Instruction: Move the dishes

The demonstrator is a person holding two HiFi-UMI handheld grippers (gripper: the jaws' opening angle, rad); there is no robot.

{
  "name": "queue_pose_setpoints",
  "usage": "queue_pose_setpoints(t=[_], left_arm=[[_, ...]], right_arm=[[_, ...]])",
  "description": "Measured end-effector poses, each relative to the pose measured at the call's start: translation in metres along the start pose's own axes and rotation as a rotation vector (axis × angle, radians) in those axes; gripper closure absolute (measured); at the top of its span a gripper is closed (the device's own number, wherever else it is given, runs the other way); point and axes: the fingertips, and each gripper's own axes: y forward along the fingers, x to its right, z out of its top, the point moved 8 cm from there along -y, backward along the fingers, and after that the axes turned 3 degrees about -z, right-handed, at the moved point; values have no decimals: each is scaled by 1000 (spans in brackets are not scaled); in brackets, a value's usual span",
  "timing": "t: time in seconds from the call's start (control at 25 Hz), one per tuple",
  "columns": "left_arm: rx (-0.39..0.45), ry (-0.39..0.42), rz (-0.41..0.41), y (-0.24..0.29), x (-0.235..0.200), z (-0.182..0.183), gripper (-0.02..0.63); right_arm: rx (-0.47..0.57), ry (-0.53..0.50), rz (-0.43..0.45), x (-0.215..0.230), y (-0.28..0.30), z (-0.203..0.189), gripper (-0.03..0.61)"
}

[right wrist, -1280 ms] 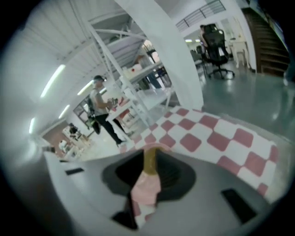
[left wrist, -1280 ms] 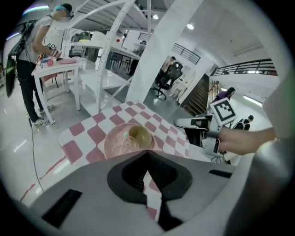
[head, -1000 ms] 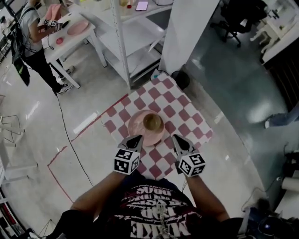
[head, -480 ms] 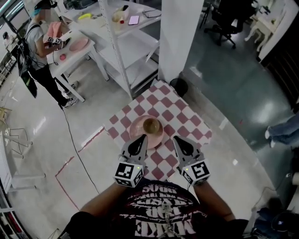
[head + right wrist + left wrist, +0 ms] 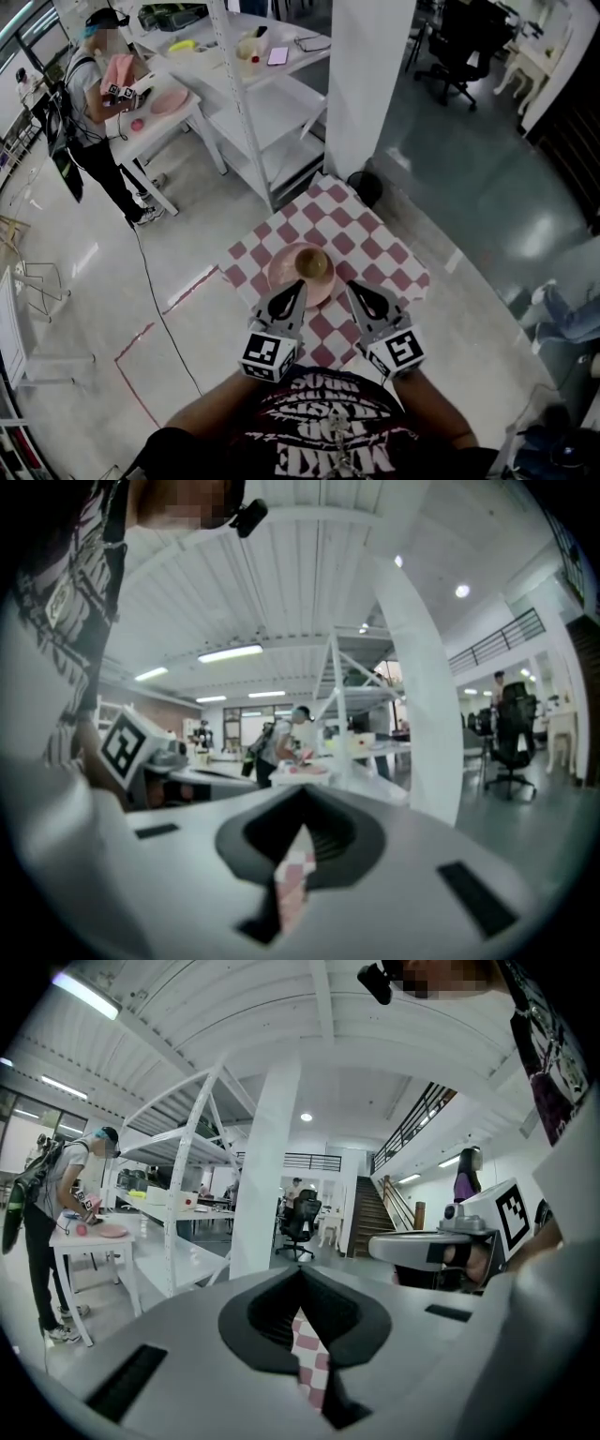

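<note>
Both forearms reach out from the chest, side by side, and the two grippers point forward almost level over the near corner of the table [image 5: 380,251], their tips angled slightly toward each other. The left gripper [image 5: 292,289] has its tip just at the near rim of the pink plate [image 5: 284,269]. The right gripper [image 5: 362,292] hangs over the checked cloth [image 5: 352,242], just right of the plate and apart from it. Each gripper's jaws are drawn together with nothing clamped; through the thin slit between them only a strip of the cloth shows. The marker cubes face up toward the head camera.

The plate sits in the middle of the cloth with a tan bowl [image 5: 312,263] on it, neither one touched.

A second ago the grippers were lower, their tips flanking the plate's near edge. They have since risen and drawn back a little toward the body, with their jaws as tight as before. The plate and bowl lie on the same spot on the cloth.
</note>
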Motion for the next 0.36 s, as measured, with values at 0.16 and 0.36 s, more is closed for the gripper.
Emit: queue_pose_setpoints(t=[0.16, 0.36], left_arm=[[2, 43, -21, 0, -4, 9, 586], [3, 93, -46, -3, -14, 18, 586]], right_arm=[[4, 6, -7, -11, 5, 5, 545], [-25, 32, -23, -25, 13, 7, 545]])
